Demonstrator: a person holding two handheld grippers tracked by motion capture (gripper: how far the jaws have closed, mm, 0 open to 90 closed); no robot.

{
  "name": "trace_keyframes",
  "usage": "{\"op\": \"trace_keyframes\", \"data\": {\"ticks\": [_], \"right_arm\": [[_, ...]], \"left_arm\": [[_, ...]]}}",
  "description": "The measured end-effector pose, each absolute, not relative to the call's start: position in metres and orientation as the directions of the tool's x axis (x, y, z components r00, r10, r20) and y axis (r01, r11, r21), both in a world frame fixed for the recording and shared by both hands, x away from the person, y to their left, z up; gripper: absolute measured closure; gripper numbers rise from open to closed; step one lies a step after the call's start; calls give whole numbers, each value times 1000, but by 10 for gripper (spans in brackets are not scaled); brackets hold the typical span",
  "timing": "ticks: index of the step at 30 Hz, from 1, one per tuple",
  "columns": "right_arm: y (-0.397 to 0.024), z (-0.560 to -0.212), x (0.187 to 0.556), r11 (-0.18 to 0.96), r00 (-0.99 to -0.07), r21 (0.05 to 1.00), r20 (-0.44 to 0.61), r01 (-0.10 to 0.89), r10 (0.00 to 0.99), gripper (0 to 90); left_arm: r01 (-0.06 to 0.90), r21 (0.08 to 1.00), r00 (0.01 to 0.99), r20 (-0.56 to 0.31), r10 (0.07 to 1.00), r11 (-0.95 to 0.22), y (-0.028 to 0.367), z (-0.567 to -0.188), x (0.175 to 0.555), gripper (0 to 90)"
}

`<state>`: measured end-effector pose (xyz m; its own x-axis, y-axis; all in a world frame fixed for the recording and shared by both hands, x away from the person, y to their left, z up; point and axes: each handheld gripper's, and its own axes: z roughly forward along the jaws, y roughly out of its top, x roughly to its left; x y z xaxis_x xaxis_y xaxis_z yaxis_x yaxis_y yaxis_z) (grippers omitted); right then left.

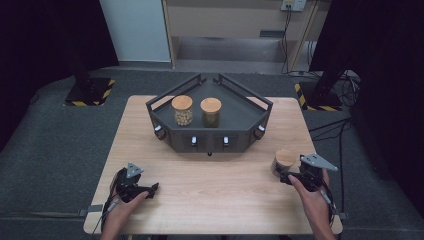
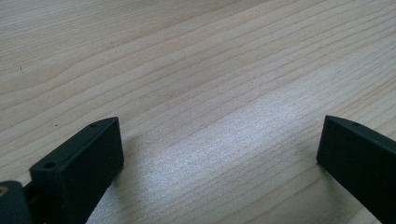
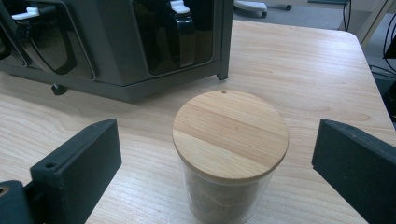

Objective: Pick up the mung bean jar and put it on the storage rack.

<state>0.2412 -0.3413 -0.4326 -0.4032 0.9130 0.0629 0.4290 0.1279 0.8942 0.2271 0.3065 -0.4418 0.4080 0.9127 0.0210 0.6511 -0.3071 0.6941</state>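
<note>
- High view first, and we start with the biggest thing: the wooden table [image 1: 210,200], with the dark angular tray [image 1: 165,131] sitting at its twelve o'clock end.
- We see two lidded jars already standing inside that tray, the beige-filled jar [image 1: 182,111] at the left and the green-filled jar [image 1: 210,112] just beside it, upright, close together but apart.
- We count a third jar [image 1: 284,162] out on the bare table, near the four o'clock corner, upright, its long axis vertical, well apart from the tray.
- From the right gripper view we look straight down the jaws: the jar's round wooden lid [image 3: 230,133] sits dead centre, at twelve o'clock from the right gripper [image 3: 217,163], one jaw off to either side.
- We read those jaws as spread wide and released, with clear gaps to the glass on both flanks, nothing grasped yet.
- Our call: the right hand [image 1: 311,197] is by far the nearer one, and a short push forward before closing looks like all it needs.
- Over at eight o'clock, the left gripper [image 1: 136,186] rests low over bare wood; in the left gripper view its jaws stand released too, with grain between them and nothing held.
</note>
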Motion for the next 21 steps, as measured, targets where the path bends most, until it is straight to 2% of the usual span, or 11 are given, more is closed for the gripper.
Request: {"op": "trace_keyframes", "data": {"ticks": [21], "right_arm": [[-347, -449, 233, 99, -377, 894, 82, 436, 923, 14]], "left_arm": [[651, 694, 408, 21, 913, -307, 307, -442, 227, 0]]}}
